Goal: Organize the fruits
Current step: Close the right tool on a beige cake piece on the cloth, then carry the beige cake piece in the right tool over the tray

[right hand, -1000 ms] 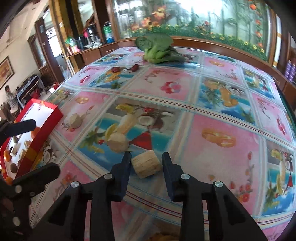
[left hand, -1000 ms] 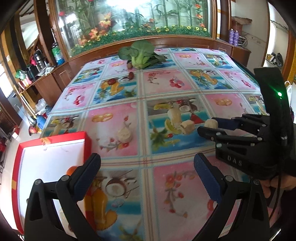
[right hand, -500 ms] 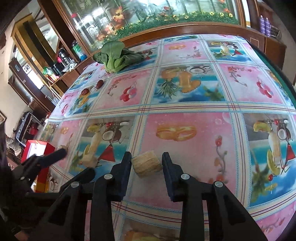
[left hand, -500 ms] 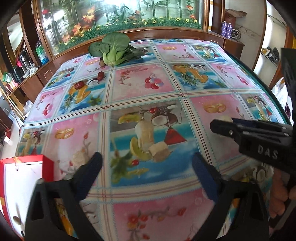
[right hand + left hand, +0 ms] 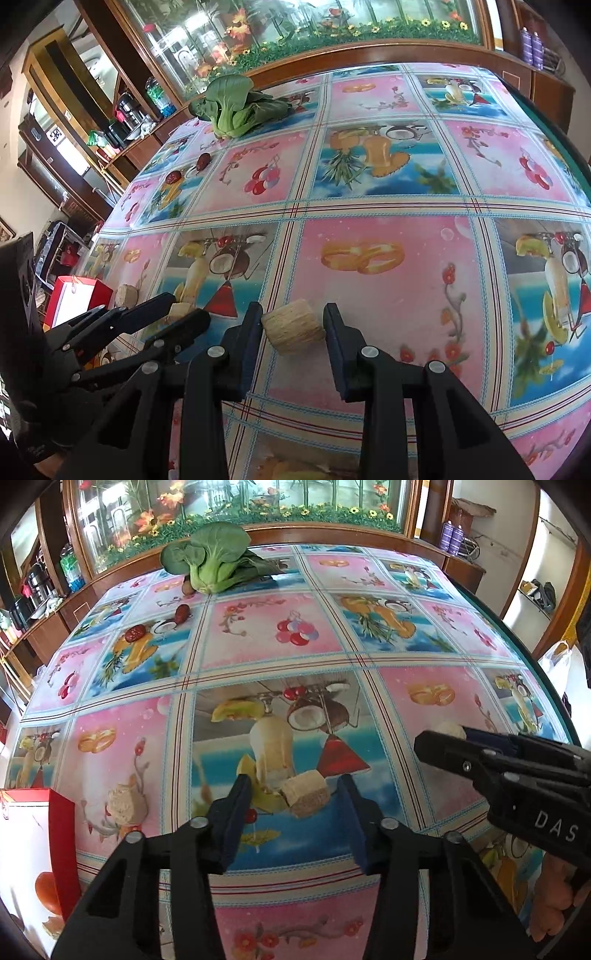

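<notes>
In the left wrist view my left gripper (image 5: pixel 295 812) points down at a pale yellow fibrous chunk (image 5: pixel 306 792) lying on the fruit-print tablecloth. Its jaws are closing with the chunk between them, and a gap still shows on the left side. My right gripper (image 5: pixel 293 325) is shut on a similar pale cylinder chunk (image 5: pixel 293 326), both pads against its sides. The right gripper (image 5: pixel 443 736) also shows at the right of the left view. A third chunk (image 5: pixel 127 805) lies near the red box (image 5: pixel 61 834).
The red box has a white inside and holds an orange fruit (image 5: pixel 46 888). Two dark red dates (image 5: pixel 136 632) (image 5: pixel 182 613) and a green bok choy (image 5: pixel 210 561) lie at the table's far side. A wooden ledge with a glass flower display runs behind the table.
My left gripper has swung right, away from the red box, and come down over the chunk with its jaws narrowing. The right gripper has rolled, still holding its chunk.
</notes>
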`<state>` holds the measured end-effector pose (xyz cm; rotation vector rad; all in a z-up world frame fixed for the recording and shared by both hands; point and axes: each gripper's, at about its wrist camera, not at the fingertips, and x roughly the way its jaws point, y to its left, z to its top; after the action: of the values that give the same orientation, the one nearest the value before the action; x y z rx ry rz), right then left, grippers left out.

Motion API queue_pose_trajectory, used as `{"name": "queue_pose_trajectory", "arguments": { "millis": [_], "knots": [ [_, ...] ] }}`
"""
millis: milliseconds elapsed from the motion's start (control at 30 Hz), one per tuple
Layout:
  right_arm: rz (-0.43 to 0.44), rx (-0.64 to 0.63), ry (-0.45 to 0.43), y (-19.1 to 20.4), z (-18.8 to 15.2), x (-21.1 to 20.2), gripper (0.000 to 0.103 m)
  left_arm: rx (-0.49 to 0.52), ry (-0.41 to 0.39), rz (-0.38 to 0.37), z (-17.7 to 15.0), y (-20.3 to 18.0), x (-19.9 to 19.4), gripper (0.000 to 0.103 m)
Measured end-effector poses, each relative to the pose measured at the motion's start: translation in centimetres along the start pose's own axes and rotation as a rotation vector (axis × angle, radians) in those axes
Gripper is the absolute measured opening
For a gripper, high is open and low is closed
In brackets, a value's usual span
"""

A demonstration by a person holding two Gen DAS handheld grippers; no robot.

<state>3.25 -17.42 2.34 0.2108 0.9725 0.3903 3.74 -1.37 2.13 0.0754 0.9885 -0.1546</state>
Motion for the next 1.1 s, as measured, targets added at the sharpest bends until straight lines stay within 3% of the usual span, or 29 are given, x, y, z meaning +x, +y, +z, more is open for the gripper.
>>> {"name": "queue_pose_trajectory", "arguments": {
  "millis": [167, 500, 833, 1000, 1100],
  "knots": [
    [0.003, 0.001, -0.012, 0.0, 0.0, -0.2, 0.033, -0.003, -0.004, -0.006, -0.1, 0.0, -0.2, 0.029],
    [0.009, -0.042, -0.053, 1.0, -0.3, -0.8, 0.033, -0.032, -0.043, -0.02, -1.4, 0.1, -2.3, 0.029],
    [0.007, -0.076, -0.176, 3.0, -0.7, -1.7, 0.033, -0.101, -0.178, 0.019, -5.3, 3.0, -9.9, 0.029],
    [0.083, -0.092, -0.207, 7.0, -1.5, -1.7, 0.033, -0.169, -0.235, 0.059, -7.7, 7.0, -13.8, 0.029],
    [0.176, -0.097, -0.209, 10.6, -2.2, -1.3, 0.033, -0.211, -0.257, 0.091, -9.0, 9.5, -15.4, 0.029]
  ]
}}
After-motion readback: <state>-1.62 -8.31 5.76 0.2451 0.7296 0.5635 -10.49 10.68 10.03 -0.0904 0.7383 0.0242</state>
